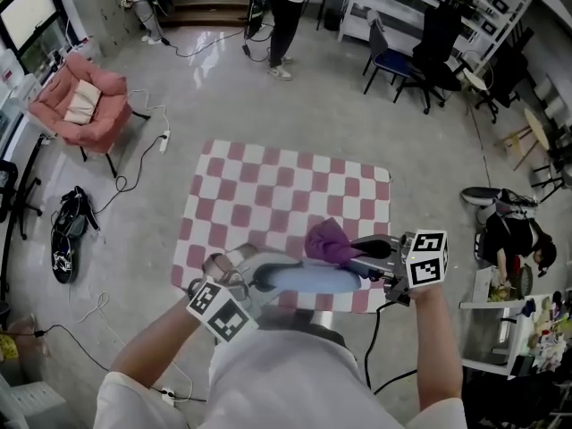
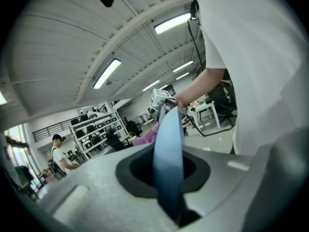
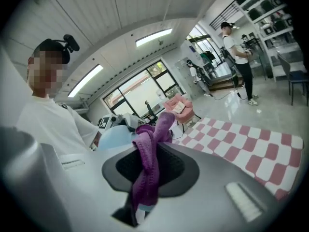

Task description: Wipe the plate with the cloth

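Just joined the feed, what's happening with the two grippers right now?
A person holds a gripper in each hand above a pink-and-white checkered mat. The left gripper is shut on the edge of a light blue plate, holding it off the mat. The right gripper is shut on a purple cloth, which sits at the plate's far side, seemingly touching it. Wiping looks under way or about to begin.

Frame centre: checkered surface (image 1: 295,186), open room above it toward the top. Lower centre crowded: left gripper (image 1: 259,275) clamped on plate (image 1: 308,281), right gripper (image 1: 359,256) pinching cloth (image 1: 329,241) against it. Floor obstacles: pink armchair (image 1: 80,105) upper left, power strip (image 1: 164,140) left, dark chairs (image 1: 420,61) upper right.
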Motion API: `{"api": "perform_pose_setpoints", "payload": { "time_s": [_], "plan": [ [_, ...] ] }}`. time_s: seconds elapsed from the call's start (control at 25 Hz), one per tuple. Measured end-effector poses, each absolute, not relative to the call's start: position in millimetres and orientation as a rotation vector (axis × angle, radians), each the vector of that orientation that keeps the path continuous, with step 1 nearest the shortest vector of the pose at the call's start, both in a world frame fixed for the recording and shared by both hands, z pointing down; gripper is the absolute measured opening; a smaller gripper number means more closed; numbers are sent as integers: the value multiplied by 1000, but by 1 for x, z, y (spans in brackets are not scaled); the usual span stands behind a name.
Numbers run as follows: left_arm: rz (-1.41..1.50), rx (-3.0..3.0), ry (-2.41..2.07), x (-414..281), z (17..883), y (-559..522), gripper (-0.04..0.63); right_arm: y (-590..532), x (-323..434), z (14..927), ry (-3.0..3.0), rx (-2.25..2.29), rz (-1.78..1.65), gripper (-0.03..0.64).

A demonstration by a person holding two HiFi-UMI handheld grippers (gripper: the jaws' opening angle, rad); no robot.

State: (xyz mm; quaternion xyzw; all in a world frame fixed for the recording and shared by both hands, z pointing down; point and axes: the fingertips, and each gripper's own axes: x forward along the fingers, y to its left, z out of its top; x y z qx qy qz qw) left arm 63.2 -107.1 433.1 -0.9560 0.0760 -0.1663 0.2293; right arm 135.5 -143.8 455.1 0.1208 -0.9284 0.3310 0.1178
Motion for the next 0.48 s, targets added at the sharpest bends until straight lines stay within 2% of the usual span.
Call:
{"api": "perform_pose_setpoints", "payload": {
  "time_s": [0.28, 0.48],
  "plan": [
    [-550, -2487, 172, 77, 452, -93, 44, -119, 95, 441, -2614, 170, 688, 66],
    [-556, -2473, 193, 79, 454, -94, 46, -122, 81, 431, -2626, 160, 673, 66]
  ]
}}
